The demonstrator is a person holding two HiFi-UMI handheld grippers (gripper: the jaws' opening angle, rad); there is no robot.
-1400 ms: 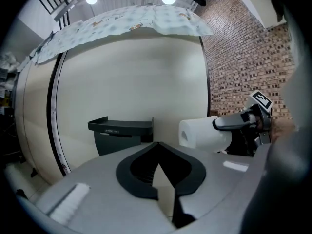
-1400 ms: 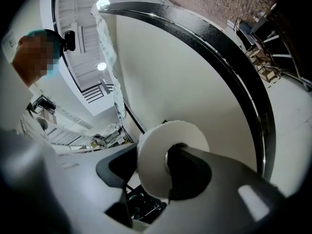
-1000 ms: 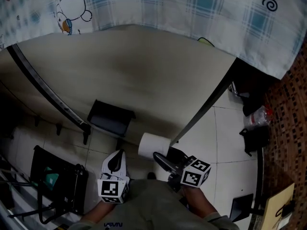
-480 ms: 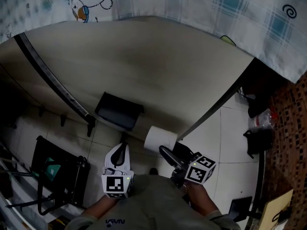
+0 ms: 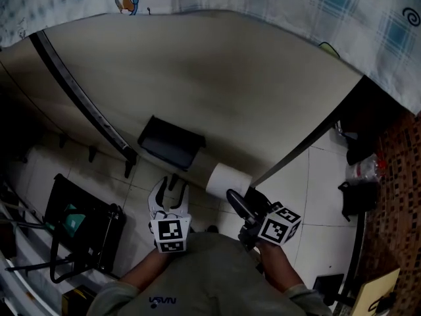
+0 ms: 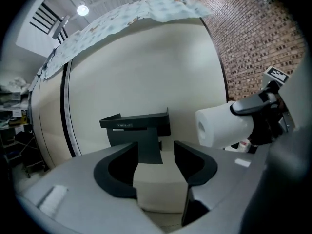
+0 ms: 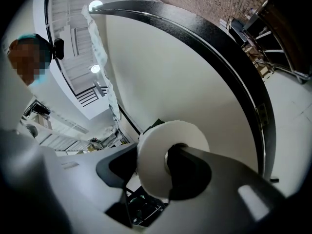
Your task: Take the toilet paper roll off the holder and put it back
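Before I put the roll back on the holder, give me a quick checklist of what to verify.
1. Grip: ok, right hand-held gripper holds the toilet paper roll, one jaw inside its core.
2. Spare hand: ok, left hand-held gripper jaws have just been opening, nothing between them.
3. The holder bare: ok.
4. Roll apart from holder: ok.
5. Holder's bar for the roll: cannot tell.
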